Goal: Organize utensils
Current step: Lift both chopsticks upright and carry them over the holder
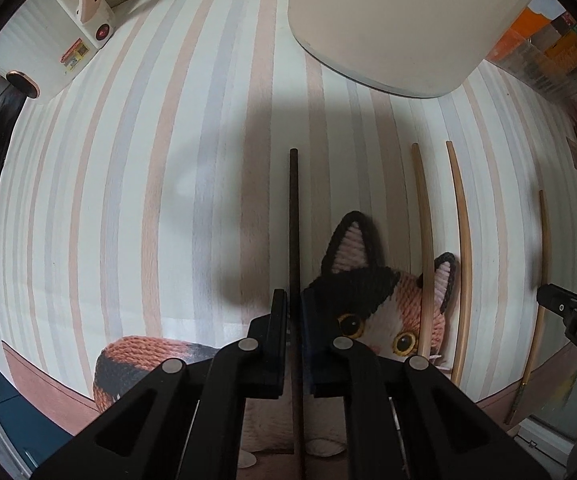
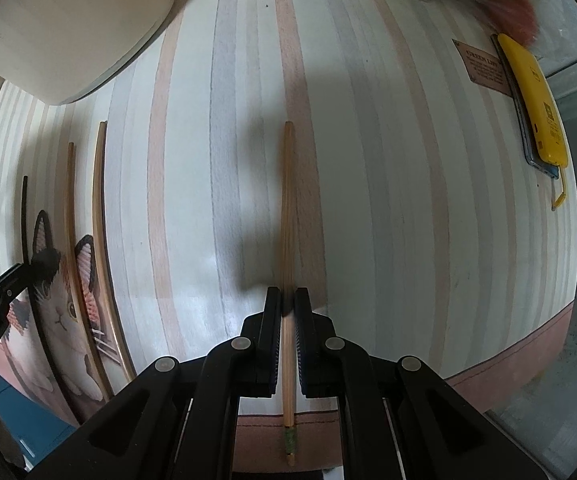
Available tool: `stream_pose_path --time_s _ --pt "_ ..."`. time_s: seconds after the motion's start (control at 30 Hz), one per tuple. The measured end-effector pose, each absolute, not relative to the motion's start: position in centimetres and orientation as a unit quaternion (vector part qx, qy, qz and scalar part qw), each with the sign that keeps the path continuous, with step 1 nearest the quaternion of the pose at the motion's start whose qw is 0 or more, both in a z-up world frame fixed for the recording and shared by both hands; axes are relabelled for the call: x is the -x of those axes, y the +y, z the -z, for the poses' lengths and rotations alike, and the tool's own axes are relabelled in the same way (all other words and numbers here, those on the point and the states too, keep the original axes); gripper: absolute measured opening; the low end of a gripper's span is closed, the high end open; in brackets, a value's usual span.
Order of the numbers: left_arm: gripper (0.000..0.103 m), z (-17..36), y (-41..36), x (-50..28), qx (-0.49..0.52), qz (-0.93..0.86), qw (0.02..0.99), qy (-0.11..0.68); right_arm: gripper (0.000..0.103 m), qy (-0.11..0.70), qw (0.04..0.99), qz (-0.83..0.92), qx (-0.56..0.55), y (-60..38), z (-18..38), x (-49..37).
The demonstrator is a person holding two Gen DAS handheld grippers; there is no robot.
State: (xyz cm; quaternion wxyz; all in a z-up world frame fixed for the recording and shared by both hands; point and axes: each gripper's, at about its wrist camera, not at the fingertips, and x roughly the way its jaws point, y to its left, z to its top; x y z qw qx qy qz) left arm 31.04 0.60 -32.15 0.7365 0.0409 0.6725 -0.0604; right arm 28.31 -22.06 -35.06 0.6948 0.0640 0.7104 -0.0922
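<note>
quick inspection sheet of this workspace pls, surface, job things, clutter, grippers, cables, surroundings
surface: striped placemat with a cat picture at one side.
job's things: dark chopstick between the left fingers; light wooden chopstick between the right fingers; two more light chopsticks lying on the mat across the cat picture.
clutter: yellow device on a dark flat item beside a small brown card, at the mat's edge.
grippers: left gripper shut on the dark chopstick; right gripper shut on the light wooden chopstick; both point down.
cables: short yellow cord hanging off the yellow device.
surroundings: large white container at the mat's far edge; white box with stickers.
</note>
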Motion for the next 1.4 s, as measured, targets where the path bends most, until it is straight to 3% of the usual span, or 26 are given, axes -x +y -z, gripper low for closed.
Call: stream_pose_path --time_s 0.43,1.4 --pt "0.003 31.9 0.0 -31.0 -0.048 0.044 0.748 0.661 0.007 0.698 0.704 0.095 -0.087 -22.7 34.8 -28.5" --pt "0.002 13.5 -1.2 -28.9 0.032 0.067 0.869 0.489 0.007 0.523 0.845 0.071 -0.092 -22.6 19.2 -29.0"
